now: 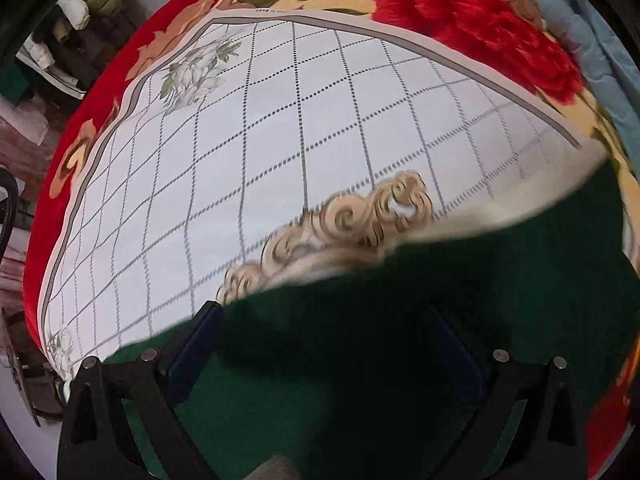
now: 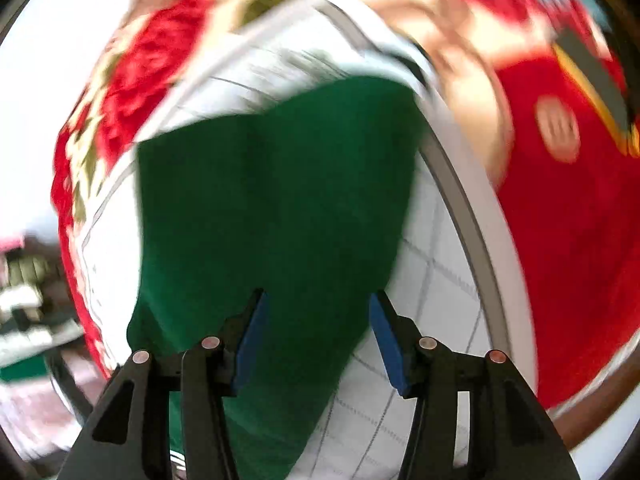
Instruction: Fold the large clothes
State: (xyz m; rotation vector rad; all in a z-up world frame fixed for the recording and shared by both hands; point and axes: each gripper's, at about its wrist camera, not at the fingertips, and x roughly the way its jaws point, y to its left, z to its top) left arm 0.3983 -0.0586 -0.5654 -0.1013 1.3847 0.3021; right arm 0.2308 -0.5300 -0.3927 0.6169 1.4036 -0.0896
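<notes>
A dark green garment (image 1: pixel 460 280) lies on the white grid-patterned sheet (image 1: pixel 280 120) and fills the lower half of the left wrist view, with a pale blurred band along its upper edge. My left gripper (image 1: pixel 324 340) hangs over it, jaws wide apart and the cloth spread beneath them, pads not pressing on it. In the blurred right wrist view the green garment (image 2: pixel 276 184) runs as a long strip over the white sheet (image 2: pixel 432 320). My right gripper (image 2: pixel 318 336) points down above its near end, blue pads (image 2: pixel 250 344) apart and nothing pinched between them.
A red and cream floral blanket (image 1: pixel 460 20) borders the sheet. Light blue cloth (image 1: pixel 592 48) lies at the far right corner. Hung clothes (image 1: pixel 80 4) stand beyond the left edge of the bed. A red cloth with a round patch (image 2: pixel 560 128) shows at right, blurred.
</notes>
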